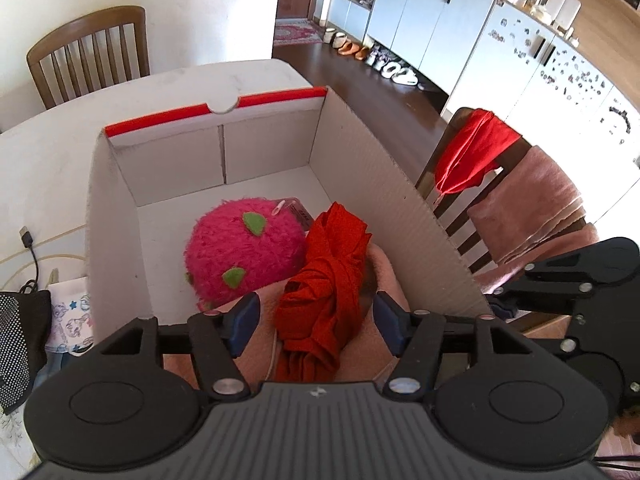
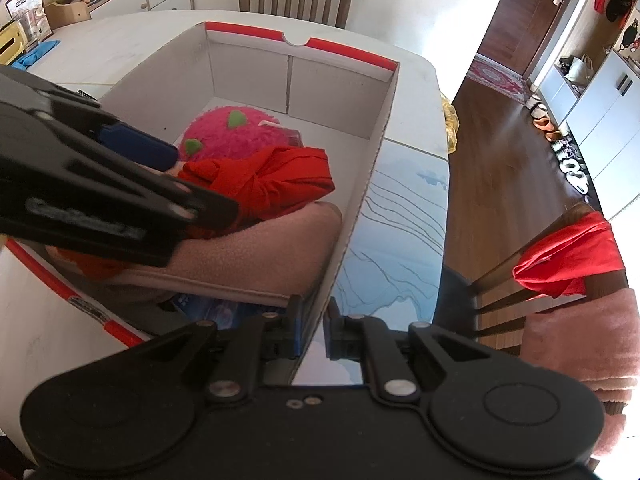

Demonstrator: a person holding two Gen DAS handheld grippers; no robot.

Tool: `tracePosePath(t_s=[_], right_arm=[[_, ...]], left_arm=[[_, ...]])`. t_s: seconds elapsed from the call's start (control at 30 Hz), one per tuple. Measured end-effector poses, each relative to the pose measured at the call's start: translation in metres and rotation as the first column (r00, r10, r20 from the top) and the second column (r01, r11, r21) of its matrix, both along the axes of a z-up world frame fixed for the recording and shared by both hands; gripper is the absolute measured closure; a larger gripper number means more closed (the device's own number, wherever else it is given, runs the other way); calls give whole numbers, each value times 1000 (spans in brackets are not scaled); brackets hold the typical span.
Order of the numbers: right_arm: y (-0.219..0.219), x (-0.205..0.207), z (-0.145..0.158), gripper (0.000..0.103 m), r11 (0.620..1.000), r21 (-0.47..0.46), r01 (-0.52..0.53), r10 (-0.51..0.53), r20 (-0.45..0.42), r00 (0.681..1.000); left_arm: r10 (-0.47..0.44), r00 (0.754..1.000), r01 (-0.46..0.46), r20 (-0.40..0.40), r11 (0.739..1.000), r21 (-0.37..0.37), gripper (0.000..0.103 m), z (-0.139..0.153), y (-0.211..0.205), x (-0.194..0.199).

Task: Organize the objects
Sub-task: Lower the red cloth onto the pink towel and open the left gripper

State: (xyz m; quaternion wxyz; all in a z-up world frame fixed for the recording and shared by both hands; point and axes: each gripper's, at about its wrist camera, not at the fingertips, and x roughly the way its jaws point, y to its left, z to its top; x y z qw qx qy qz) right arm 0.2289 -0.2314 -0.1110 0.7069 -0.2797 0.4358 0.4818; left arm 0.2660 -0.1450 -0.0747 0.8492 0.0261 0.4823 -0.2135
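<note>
Hovering over box (image 1: 360, 184), L gripper (image 1: 316, 320) sits w/ fingers spread wide, nothing between pads; red cloth (image 1: 328, 280) lies just below and ahead of gap, on top of pink blanket (image 1: 260, 344). R gripper (image 2: 312, 332) clamped on box's near-right wall, one finger inside, one outside; judged as steadying grip.

Contents: plush (image 1: 240, 248) ahead-left of L fingers, touching cloth. Blanket under cloth, filling near end. Far end of box floor bare.

Handling (judgement):
- Cloth: light, limp, knotted/bunched. Won't hold shape, will drape when lifted. Best hold = thick twisted middle, pinch across bunch. Not slippery, not fragile.
- Plush: soft, light, fuzzy, compressible. Pinch anywhere on body; tag at far side too small for a sure grip.
- Blanket: soft, bulkier, prob. heaviest of three; pinching cloth too deep may snag it.
- Box: corrugated card, stiff but wall can flex under R clamp. Light, could slide on table (image 1: 48, 160) if pushed.

Edges/room:
- Side walls tall, close on both sides of L gripper; little lateral room near cloth. Right wall just beside right finger of L.
- Open room straight ahead toward far wall, and upward.
- L body close to R gripper at near-right corner, per R view (image 2: 120, 168); collision risk if L swings right.
- Chair (image 1: 500, 184) w/ draped fabric beyond right wall, outside box, apart from both.
- Cable (image 1: 30, 240) on table left of box, out of path.
</note>
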Motion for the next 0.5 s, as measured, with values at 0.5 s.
tracePosePath(t_s=[0.5], right_arm=[[3, 2, 1, 93, 999, -15, 36, -36, -5, 999]], left_arm=[[29, 995, -24, 100, 998, -50, 35, 54, 76, -31]])
